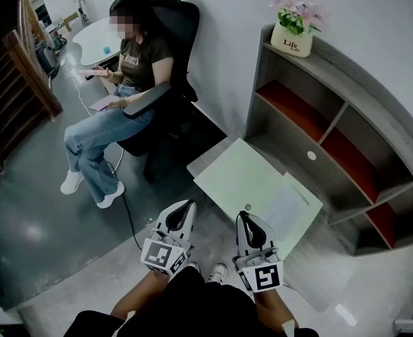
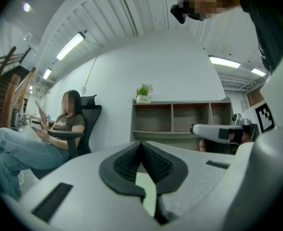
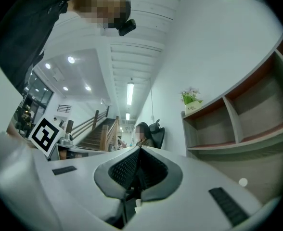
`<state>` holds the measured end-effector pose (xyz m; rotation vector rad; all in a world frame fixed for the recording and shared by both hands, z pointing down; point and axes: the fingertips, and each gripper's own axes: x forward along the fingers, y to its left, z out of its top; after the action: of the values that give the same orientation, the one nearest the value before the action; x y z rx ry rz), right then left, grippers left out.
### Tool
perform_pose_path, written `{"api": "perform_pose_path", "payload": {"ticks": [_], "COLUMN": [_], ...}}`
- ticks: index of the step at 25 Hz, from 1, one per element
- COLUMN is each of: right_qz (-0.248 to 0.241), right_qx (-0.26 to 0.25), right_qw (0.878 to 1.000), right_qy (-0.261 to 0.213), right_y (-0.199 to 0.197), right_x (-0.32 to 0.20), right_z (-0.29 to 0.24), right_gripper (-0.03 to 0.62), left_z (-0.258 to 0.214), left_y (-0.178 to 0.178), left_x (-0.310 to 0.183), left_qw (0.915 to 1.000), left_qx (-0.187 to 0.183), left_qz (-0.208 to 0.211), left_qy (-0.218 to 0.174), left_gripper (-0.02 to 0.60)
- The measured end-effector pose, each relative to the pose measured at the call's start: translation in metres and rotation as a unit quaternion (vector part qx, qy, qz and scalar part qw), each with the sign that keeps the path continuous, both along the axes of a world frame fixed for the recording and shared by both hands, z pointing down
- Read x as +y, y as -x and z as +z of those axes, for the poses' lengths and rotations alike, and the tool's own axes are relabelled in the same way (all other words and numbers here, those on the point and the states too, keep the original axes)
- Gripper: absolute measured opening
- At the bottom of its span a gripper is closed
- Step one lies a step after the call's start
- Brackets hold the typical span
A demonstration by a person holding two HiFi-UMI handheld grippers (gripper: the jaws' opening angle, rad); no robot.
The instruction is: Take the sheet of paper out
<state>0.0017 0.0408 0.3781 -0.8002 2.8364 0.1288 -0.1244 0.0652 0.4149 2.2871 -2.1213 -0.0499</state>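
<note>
**A:** What is filling the scene, biggest first?

**B:** The grey shelf unit (image 1: 333, 118) is standing against the wall on your right. A seated person (image 1: 122, 97) is sitting well off to your left. Between them, the pale green table (image 1: 234, 174) is sitting low in front of you.

**A:** Where is the task item lying?

**B:** The sheet of paper (image 1: 285, 210) is lying flat on the near right part of the table, on the shelf unit side. Its long axis seems to be running away from you, slanting toward the shelf unit. The head view is not showing whether anything is covering it.

**A:** And the grippers?

**B:** You are holding both at the table's near edge. The right gripper (image 1: 242, 215) is pointing in just beside the sheet's near left edge. The left gripper (image 1: 189, 204) is sitting further left, apart from the sheet, so your right hand is the nearer one.

**A:** Jaws?

**B:** Both pairs are resting pressed together with nothing between them. Judgement: the right jaws are going to need parting before you reach forward and right.
</note>
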Motion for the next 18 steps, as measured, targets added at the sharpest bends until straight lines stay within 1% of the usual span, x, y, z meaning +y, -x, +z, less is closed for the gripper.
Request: {"api": "perform_pose_path", "payload": {"ticks": [3, 8, 13, 18], "right_qz": [0.006, 0.021, 0.049, 0.071], "right_qx": [-0.006, -0.013, -0.020, -0.016], "right_qw": [1.000, 1.000, 0.999, 0.997], "right_qy": [-0.004, 0.002, -0.008, -0.005], "right_y": [0.000, 0.004, 0.016, 0.035], "right_x": [-0.007, -0.030, -0.059, -0.096], "right_z": [-0.005, -0.005, -0.012, -0.010], "right_gripper": [0.022, 0.023, 0.022, 0.023], "left_z": [-0.007, -0.011, -0.013, -0.008], "left_y": [0.006, 0.031, 0.048, 0.061], "left_x": [-0.009, -0.030, -0.061, -0.103], "left_qw": [1.0000, 0.9999, 0.9999, 0.9994], "left_qx": [-0.003, 0.001, -0.006, 0.003], "left_qz": [0.000, -0.010, 0.005, 0.031], "left_qy": [-0.006, -0.009, -0.014, -0.013], "left_gripper": [0.006, 0.006, 0.006, 0.006]}}
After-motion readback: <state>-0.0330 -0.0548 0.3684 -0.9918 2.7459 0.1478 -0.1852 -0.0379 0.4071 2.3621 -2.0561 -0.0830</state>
